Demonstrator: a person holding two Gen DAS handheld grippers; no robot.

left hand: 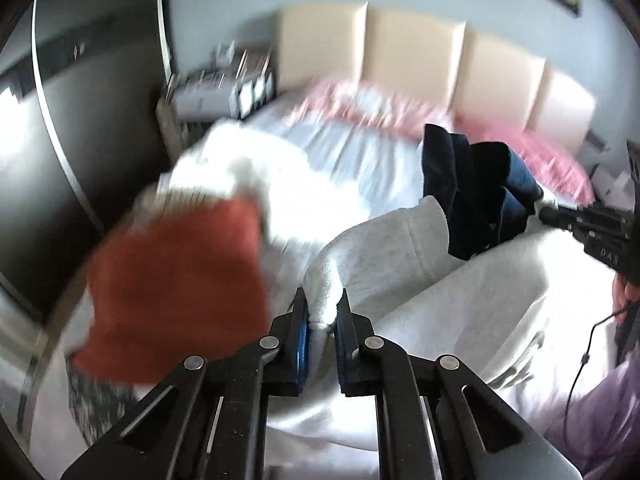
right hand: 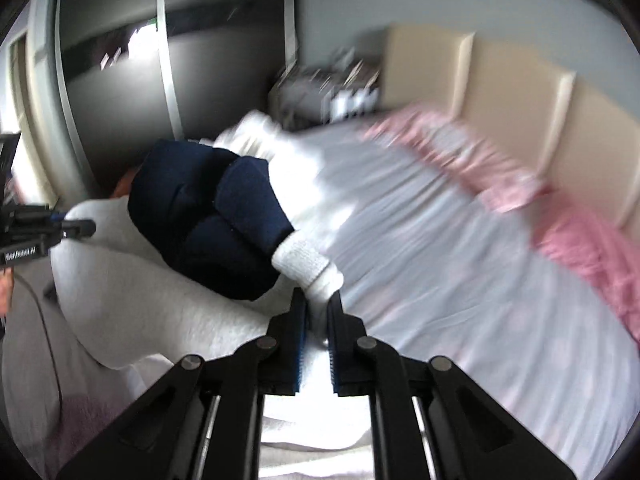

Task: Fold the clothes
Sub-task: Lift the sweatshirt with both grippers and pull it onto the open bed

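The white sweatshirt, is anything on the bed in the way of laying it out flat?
Both grippers, left and right, grip the white sweatshirt. A navy garment hangs against it; the lavender sheet beyond looks clear.

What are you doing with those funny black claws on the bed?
A person is folding clothes with two handheld grippers. The left gripper pinches one edge of a white sweatshirt with navy sleeves. The right gripper pinches its ribbed cuff. The sweatshirt is held over the bed; a red garment lies nearby.
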